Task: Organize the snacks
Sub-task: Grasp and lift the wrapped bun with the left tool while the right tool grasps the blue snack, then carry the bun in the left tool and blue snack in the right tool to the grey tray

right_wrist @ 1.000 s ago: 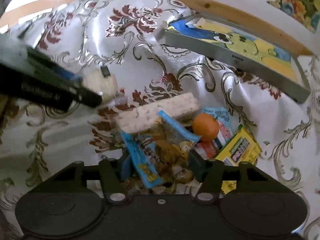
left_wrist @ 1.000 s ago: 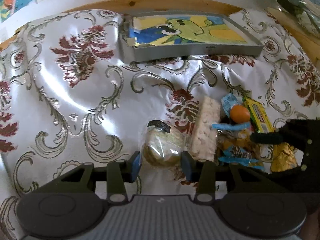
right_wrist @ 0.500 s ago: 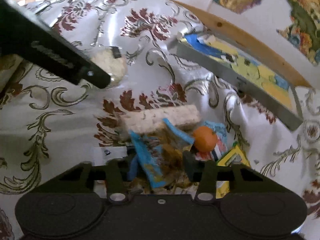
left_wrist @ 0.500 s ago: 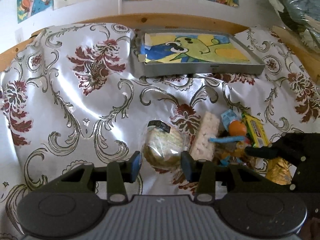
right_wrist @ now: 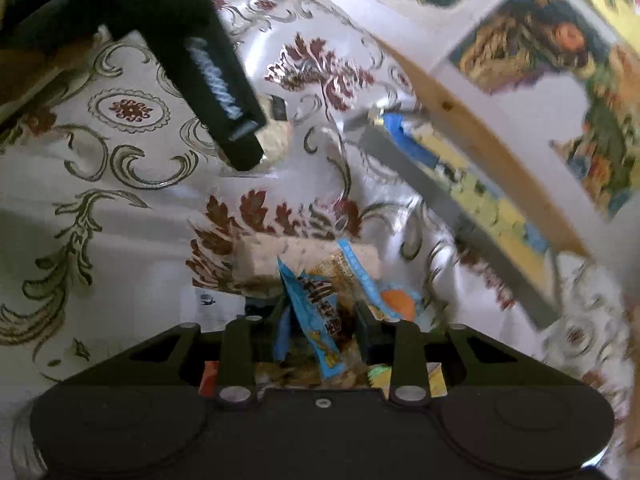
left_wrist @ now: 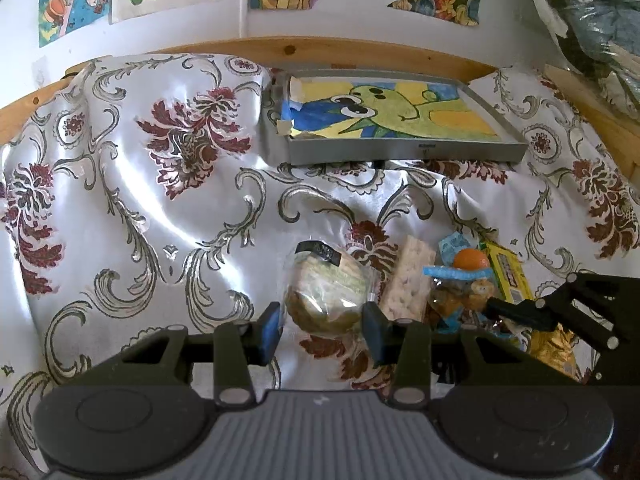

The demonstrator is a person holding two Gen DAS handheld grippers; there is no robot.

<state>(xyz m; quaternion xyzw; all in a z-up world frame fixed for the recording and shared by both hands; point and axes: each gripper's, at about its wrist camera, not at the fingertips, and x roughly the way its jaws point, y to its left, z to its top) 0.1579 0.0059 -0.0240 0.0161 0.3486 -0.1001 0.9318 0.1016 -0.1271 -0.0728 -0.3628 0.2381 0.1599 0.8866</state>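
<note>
My left gripper (left_wrist: 320, 328) is shut on a clear-wrapped sandwich (left_wrist: 324, 288) with a black label, its blue pads against both sides. My right gripper (right_wrist: 322, 320) is shut on a blue snack bag (right_wrist: 316, 304), which hangs crumpled between its fingers above the pile. The left wrist view shows that same bag (left_wrist: 460, 292) at the right gripper's fingertip (left_wrist: 496, 305). A rice cracker pack (left_wrist: 408, 276), an orange (left_wrist: 471, 258), a yellow box (left_wrist: 508, 276) and a gold wrapper (left_wrist: 554, 344) lie together on the floral cloth. The left gripper's finger (right_wrist: 224, 92) partly hides the sandwich (right_wrist: 276, 136) in the right wrist view.
A shallow grey tray (left_wrist: 400, 156) lined with a painted green-and-yellow picture sits at the back, by the wooden table edge (left_wrist: 320, 46). Pictures hang on the white wall behind. Wrinkled cloth (left_wrist: 120, 220) stretches to the left. A bundle of fabric (left_wrist: 592, 20) lies at the far right.
Both grippers have risen and pulled back, so more wall shows. The right jaws closed on the blue bag and lifted it. The sandwich stayed between the left fingers.
</note>
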